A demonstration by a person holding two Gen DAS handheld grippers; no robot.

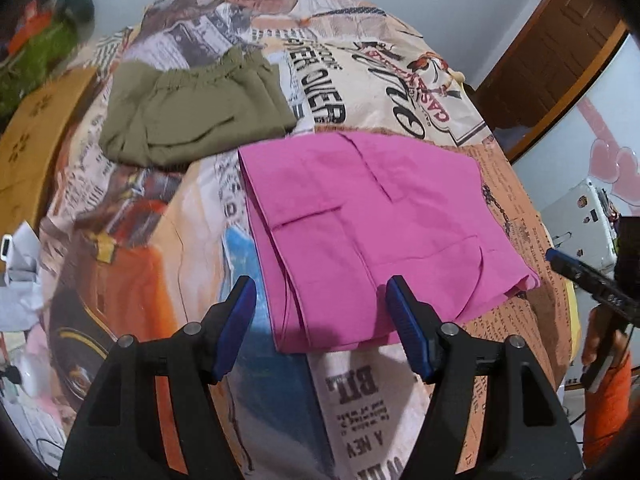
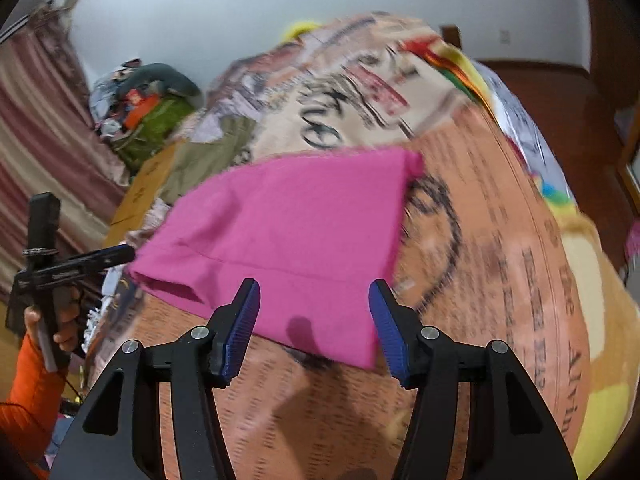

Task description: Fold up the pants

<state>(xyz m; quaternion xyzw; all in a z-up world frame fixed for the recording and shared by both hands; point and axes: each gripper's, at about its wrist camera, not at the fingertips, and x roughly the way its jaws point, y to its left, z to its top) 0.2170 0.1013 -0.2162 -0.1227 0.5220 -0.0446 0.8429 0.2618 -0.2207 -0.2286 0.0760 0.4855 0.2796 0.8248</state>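
Note:
The pink pants (image 1: 372, 232) lie folded into a compact rectangle on the printed bedspread (image 1: 192, 248). My left gripper (image 1: 322, 292) is open and empty, hovering just above the near edge of the pink fold. In the right wrist view the same pink pants (image 2: 288, 240) lie flat, and my right gripper (image 2: 314, 296) is open and empty above their near edge. The right gripper also shows at the right edge of the left wrist view (image 1: 560, 258). The left gripper shows at the left in the right wrist view (image 2: 120, 254), held by a hand in an orange sleeve.
Folded olive-green pants (image 1: 192, 116) lie on the bed beyond the pink ones. A cardboard box (image 1: 36, 132) and a pile of clothes (image 1: 44, 40) sit to the left. A wooden door (image 1: 560, 40) and a white appliance (image 1: 580, 224) stand at the right.

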